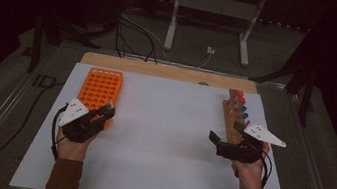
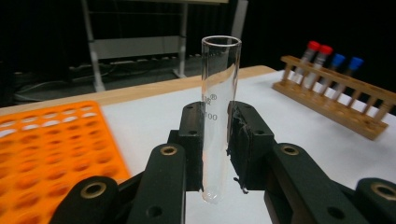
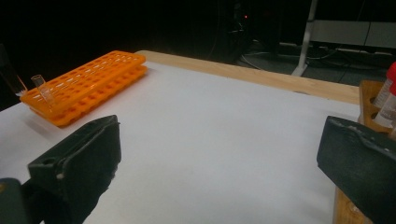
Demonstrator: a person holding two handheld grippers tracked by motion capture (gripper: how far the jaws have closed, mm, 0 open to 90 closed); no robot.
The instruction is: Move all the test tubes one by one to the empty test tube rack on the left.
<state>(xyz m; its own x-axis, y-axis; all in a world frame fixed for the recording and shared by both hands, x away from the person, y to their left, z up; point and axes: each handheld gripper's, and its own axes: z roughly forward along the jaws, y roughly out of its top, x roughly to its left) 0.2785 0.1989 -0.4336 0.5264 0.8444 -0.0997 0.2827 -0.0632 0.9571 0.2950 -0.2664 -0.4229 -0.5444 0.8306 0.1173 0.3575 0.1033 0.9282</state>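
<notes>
Glass tube (image 2: 219,112) stands upright between the jaws of your left hand-held gripper (image 2: 219,140), which pinches it at about mid-height; its open mouth is up and its rounded bottom hangs just below the pads. Printed markings show on the glass near the grip. From above, that left hand-held gripper (image 1: 103,112) sits at the near end of the orange rack (image 1: 98,91), and the tube is at the rack's near right corner. The orange rack (image 2: 46,149) is a flat tray of many round holes, lying just left of the gripped tube in the left gripper view.

Your right hand-held gripper (image 1: 223,135) is spread wide with nothing between its jaws. It hovers over the white counter (image 1: 165,139), well apart from the orange rack, just beside the near end of a wooden rack (image 1: 231,119). The wooden rack (image 2: 336,100) carries capped tubes: red caps (image 1: 241,96) toward its far end and blue caps (image 1: 244,112) nearer you. In the right gripper view the orange rack (image 3: 88,84) lies far across the bare white sheet, with the clear tube (image 3: 42,88) at its near corner.

Beyond the orange rack's far end a strip of bare wood (image 1: 170,70) edges the counter, and past that lie cables (image 1: 134,39) and a metal stand (image 1: 214,10) on the floor.
</notes>
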